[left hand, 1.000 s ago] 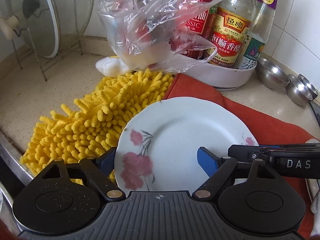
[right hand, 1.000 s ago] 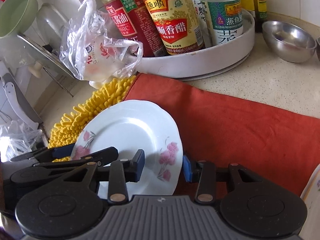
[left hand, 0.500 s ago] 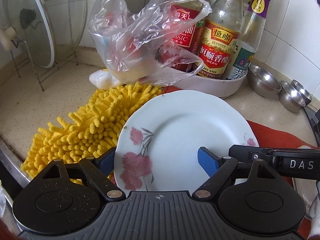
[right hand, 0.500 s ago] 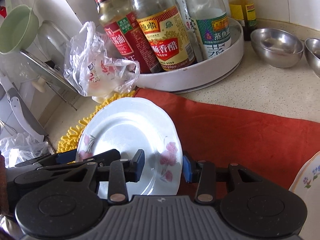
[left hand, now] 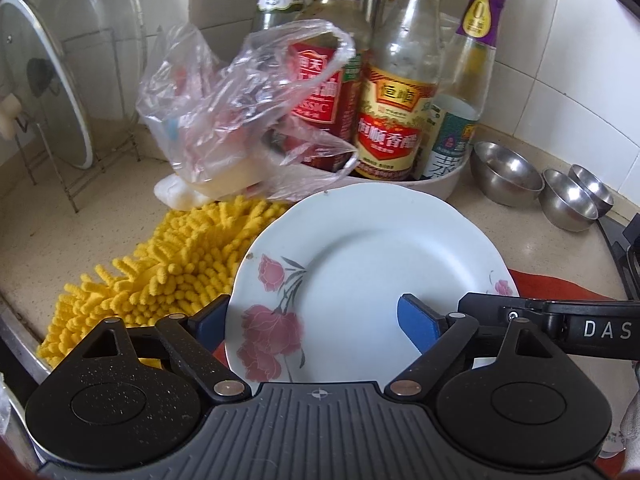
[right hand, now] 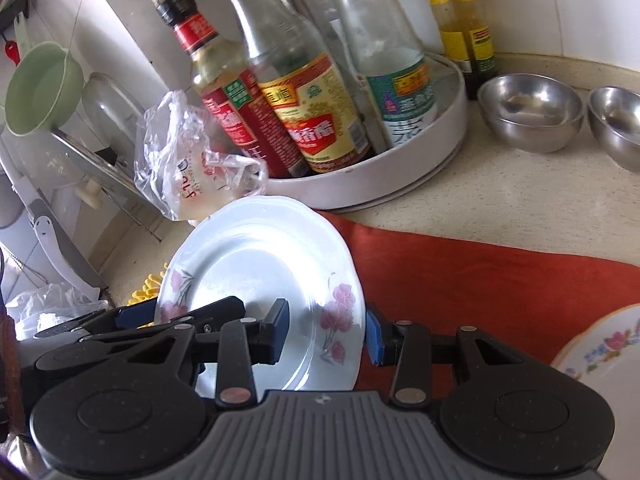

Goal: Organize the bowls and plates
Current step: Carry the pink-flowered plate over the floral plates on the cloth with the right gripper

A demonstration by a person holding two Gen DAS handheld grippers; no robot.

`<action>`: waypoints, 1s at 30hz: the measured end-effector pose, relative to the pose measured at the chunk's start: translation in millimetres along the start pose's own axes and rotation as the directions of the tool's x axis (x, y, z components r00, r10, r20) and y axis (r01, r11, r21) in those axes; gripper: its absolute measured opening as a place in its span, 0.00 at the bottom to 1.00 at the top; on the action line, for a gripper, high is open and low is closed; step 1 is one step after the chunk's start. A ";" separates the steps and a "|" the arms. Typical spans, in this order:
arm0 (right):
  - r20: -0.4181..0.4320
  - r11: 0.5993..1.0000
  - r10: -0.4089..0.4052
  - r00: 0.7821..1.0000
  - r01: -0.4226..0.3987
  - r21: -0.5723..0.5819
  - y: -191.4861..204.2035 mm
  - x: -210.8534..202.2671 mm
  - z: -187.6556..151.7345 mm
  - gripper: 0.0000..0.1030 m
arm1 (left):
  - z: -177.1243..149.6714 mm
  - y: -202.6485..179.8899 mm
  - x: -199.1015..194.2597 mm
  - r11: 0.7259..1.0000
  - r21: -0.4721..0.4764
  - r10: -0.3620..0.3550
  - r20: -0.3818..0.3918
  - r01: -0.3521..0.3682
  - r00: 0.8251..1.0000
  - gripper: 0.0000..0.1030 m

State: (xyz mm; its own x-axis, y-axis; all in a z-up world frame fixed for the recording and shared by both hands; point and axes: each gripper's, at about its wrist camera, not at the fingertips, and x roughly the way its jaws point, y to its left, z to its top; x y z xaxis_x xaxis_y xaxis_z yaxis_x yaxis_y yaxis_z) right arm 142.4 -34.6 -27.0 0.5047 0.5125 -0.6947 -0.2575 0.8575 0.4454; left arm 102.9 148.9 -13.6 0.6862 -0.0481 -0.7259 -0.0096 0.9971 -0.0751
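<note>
A white plate with pink flowers (left hand: pixel 360 264) is held up off the counter, tilted. My left gripper (left hand: pixel 312 322) is shut on its near left rim, one finger over the plate and one under. My right gripper (right hand: pixel 326 330) is shut on its right rim, and the plate also shows in the right wrist view (right hand: pixel 260 276). The right gripper's arm shows in the left wrist view (left hand: pixel 560 320). A second flowered plate (right hand: pixel 604 356) lies at the right edge. Three steel bowls (left hand: pixel 506 178) stand on the counter at the right.
A white round tray of sauce bottles (right hand: pixel 384 184) stands behind the plate, with a clear plastic bag (left hand: pixel 248 120) beside it. A yellow chenille mat (left hand: pixel 160 272) and an orange-red cloth (right hand: pixel 480 280) lie on the counter. A glass lid rack (left hand: pixel 52 92) stands at the left.
Both grippers have lifted the flowered plate up off the cloth and tilted it; the bottles and bag now look lower and farther off beneath the plate's far rim.
</note>
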 end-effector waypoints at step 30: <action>0.103 0.968 -0.164 0.981 0.140 0.210 -114.4 -101.7 -16.7 0.40 | 3.1 -151.7 14.6 0.958 0.219 -0.181 -0.040 0.186 0.983 0.91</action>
State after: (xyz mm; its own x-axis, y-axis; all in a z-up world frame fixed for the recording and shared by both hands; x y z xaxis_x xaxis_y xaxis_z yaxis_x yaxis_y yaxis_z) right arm 106.7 -184.1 -16.7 0.6226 0.3570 -0.6964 -0.0051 0.8917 0.4526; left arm 116.6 -2.9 -10.7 0.6470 -0.2303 -0.7269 0.2773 0.9591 -0.0571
